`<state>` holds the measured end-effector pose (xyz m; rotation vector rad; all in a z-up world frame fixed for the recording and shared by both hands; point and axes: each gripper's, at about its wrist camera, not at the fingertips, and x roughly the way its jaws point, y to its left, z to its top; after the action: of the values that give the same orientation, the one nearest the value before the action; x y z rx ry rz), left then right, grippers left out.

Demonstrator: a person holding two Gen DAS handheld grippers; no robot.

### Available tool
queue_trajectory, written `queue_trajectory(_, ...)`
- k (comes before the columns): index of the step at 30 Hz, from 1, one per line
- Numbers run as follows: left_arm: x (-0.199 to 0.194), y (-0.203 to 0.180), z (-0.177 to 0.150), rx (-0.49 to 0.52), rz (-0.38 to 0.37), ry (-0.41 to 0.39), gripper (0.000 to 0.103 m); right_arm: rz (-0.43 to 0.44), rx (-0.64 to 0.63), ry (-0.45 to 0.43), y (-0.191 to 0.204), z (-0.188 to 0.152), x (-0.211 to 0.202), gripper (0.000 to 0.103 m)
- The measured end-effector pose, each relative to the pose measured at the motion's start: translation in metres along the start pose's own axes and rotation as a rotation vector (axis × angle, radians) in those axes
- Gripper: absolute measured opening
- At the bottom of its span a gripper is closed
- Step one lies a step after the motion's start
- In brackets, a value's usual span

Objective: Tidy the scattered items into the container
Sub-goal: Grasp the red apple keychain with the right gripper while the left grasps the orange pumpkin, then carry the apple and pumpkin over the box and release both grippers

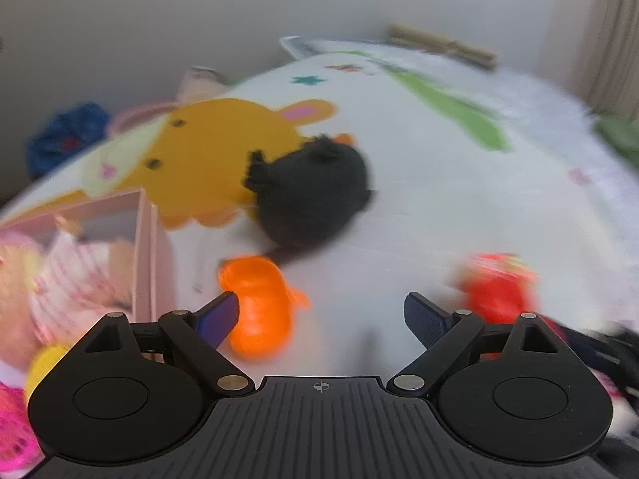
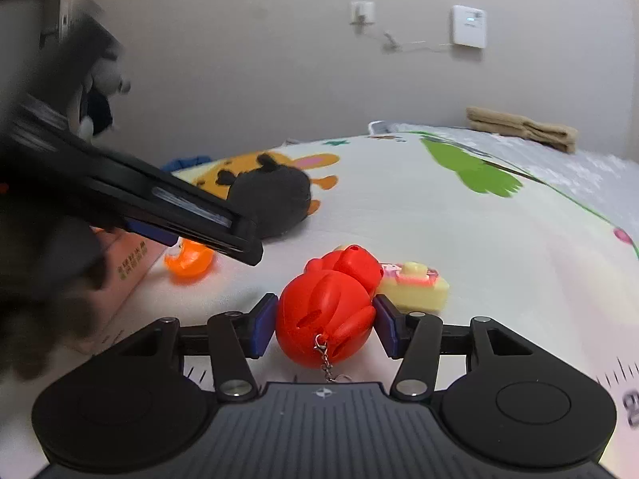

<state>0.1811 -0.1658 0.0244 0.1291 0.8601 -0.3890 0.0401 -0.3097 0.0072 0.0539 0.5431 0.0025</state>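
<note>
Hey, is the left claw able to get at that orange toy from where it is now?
Probably yes. The left claw is open and holds nothing, and the orange toy lies on the mat just ahead, beside its left finger. Nothing sits between them; the pink box stands off to the side.

Both wrist views skim low and close over the play mat, sharing the black plush toy and orange toy.

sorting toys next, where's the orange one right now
In the left wrist view the orange toy lies on the mat beside the pink box, just ahead of the open left gripper.
</note>
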Motion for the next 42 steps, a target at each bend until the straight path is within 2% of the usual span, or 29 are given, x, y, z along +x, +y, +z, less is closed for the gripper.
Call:
queue_trajectory(3, 0.017, -0.012, 0.005, 0.029, 0.115, 0.000, 0.095, 0.026, 0.037, -0.025, -0.009, -0.005, -0.019, 0.051)
queue_trajectory(6, 0.036, -0.022, 0.001, 0.150, 0.259, -0.003, 0.097, 0.047, 0.063, -0.042, -0.015, -0.010, -0.032, 0.051)
queue_trajectory(7, 0.038, -0.024, -0.001, 0.178, 0.286, -0.023, 0.099, 0.048, 0.068, -0.047, -0.017, -0.011, -0.035, 0.051)
queue_trajectory(12, 0.037, -0.019, 0.000, 0.185, 0.299, -0.040, 0.099, 0.057, 0.103, -0.051, -0.023, -0.018, -0.043, 0.051)
queue_trajectory(13, 0.036, -0.019, -0.001, 0.190, 0.287, -0.040, 0.095, 0.059, 0.109, -0.050, -0.024, -0.019, -0.044, 0.051)
queue_trajectory(16, 0.025, -0.016, -0.006, 0.205, 0.265, -0.052, 0.069, 0.063, 0.123, -0.050, -0.026, -0.022, -0.047, 0.051)
queue_trajectory(17, 0.021, -0.014, -0.009, 0.210, 0.264, -0.066, 0.065, 0.065, 0.128, -0.052, -0.027, -0.022, -0.047, 0.051)
queue_trajectory(19, 0.012, -0.008, -0.013, 0.206, 0.252, -0.088, 0.046, 0.067, 0.135, -0.059, -0.026, -0.022, -0.050, 0.051)
queue_trajectory(20, 0.008, -0.007, -0.014, 0.200, 0.242, -0.094, 0.041, 0.069, 0.137, -0.063, -0.025, -0.021, -0.052, 0.051)
queue_trajectory(21, 0.000, -0.003, -0.017, 0.190, 0.220, -0.101, 0.029, 0.071, 0.139, -0.067, -0.024, -0.021, -0.054, 0.051)
queue_trajectory(22, -0.006, 0.001, -0.019, 0.177, 0.192, -0.106, 0.014, 0.073, 0.140, -0.069, -0.023, -0.020, -0.055, 0.051)
queue_trajectory(23, -0.014, 0.006, -0.022, 0.150, 0.139, -0.099, 0.012, 0.074, 0.138, -0.070, -0.021, -0.020, -0.056, 0.051)
queue_trajectory(25, -0.025, 0.011, -0.028, 0.115, 0.093, -0.100, 0.011, 0.074, 0.128, -0.076, -0.018, -0.020, -0.060, 0.051)
queue_trajectory(31, -0.051, 0.005, -0.057, 0.113, -0.016, -0.104, 0.012, 0.063, 0.106, -0.071, -0.010, -0.022, -0.064, 0.051)
queue_trajectory(35, -0.058, -0.001, -0.063, 0.087, 0.010, -0.166, 0.012, 0.061, 0.107, -0.069, -0.009, -0.025, -0.068, 0.051)
queue_trajectory(38, -0.049, 0.000, -0.063, 0.060, 0.023, -0.131, 0.024, 0.061, 0.109, -0.069, -0.010, -0.027, -0.072, 0.051)
queue_trajectory(40, -0.043, 0.000, -0.063, 0.062, 0.045, -0.116, 0.043, 0.057, 0.113, -0.070, -0.012, -0.028, -0.073, 0.051)
queue_trajectory(42, -0.036, 0.000, -0.065, 0.068, 0.059, -0.105, 0.053, 0.054, 0.121, -0.070, -0.015, -0.030, -0.074, 0.051)
